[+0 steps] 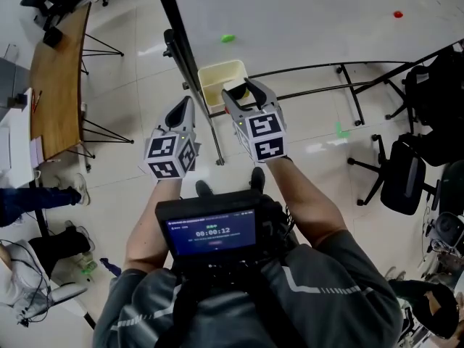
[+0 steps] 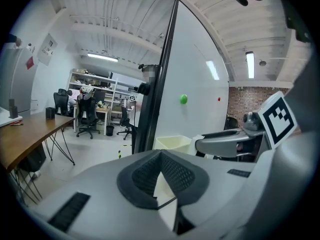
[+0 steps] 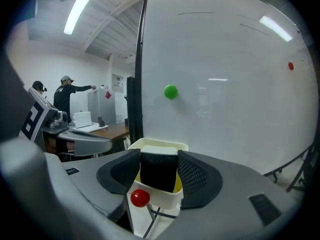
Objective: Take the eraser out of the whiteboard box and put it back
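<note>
The right gripper (image 3: 159, 157) is clamped on the eraser (image 3: 159, 173), a dark block with a pale top, its pads pressing both sides. It holds the eraser just over the open top of the cream box (image 3: 167, 205) that hangs at the bottom edge of the whiteboard (image 3: 225, 114). I cannot tell whether the eraser's lower end is already below the rim. The left gripper (image 2: 161, 154) is closed on nothing and hangs beside the right one, apart from the box. The main risk is that a tilted or off-centre eraser catches the rim; a downward push could then twist it in the pads or knock the box loose from the board. Letting go too early, with the block above the rim, could send it off the edge to the floor. A small red ball (image 3: 140, 198) at the box's front wall may also get bumped. The only readable writing is a timer, "00:00:12", on the chest-mounted screen (image 1: 212, 232); the eraser and box show no label.
</note>
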A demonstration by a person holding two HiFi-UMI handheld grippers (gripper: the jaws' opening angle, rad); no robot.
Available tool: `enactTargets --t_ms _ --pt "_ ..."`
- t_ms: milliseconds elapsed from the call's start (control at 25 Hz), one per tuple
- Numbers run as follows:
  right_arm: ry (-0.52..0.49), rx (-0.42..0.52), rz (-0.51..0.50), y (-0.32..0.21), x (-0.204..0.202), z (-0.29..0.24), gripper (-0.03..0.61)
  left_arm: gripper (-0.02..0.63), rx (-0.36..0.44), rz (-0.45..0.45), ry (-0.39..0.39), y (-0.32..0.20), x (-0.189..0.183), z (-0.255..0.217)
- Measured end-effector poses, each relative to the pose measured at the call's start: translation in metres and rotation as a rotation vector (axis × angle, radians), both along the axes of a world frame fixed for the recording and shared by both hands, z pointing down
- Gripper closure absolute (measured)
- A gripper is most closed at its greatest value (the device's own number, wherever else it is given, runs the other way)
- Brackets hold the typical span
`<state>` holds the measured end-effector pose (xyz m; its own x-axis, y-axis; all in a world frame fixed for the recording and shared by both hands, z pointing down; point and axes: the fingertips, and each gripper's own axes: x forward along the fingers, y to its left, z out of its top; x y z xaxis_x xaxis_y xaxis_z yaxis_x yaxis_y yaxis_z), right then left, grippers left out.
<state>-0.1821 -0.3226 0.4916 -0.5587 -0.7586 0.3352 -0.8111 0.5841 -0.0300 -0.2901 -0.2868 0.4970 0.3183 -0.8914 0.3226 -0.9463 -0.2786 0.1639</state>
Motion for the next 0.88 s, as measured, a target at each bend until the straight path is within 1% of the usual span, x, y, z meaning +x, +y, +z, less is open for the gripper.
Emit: enactTargets --t_ms 120,200,600,760,800,880 --pt "0.023 -0.018 0.016 -0.002 0.002 0.016 0.313 0.581 -0.009 0.001 0.003 -0.001 0.002 0.005" --pt "0.028 -0.013 0.019 -0.003 0.002 0.020 0.313 0.581 -0.014 -0.001 0.005 -0.002 0.003 0.008" --pt "0.042 -0.017 0.007 -0.005 -0.001 0.021 0.313 0.581 -0.018 -0.005 0.034 -0.007 0.007 0.008" --pt "0.060 -0.024 -0.010 -0.006 -0.002 0.017 0.308 0.581 -0.009 -0.012 0.021 -0.009 0.003 0.004" --pt "0.060 -0.024 -0.012 -0.005 -0.002 0.015 0.299 0.581 -0.007 -0.015 0.023 -0.009 0.003 0.002" --pt "0.034 -0.020 -0.010 -0.004 0.000 0.007 0.288 0.581 0.005 -0.020 0.024 -0.008 0.001 -0.006"
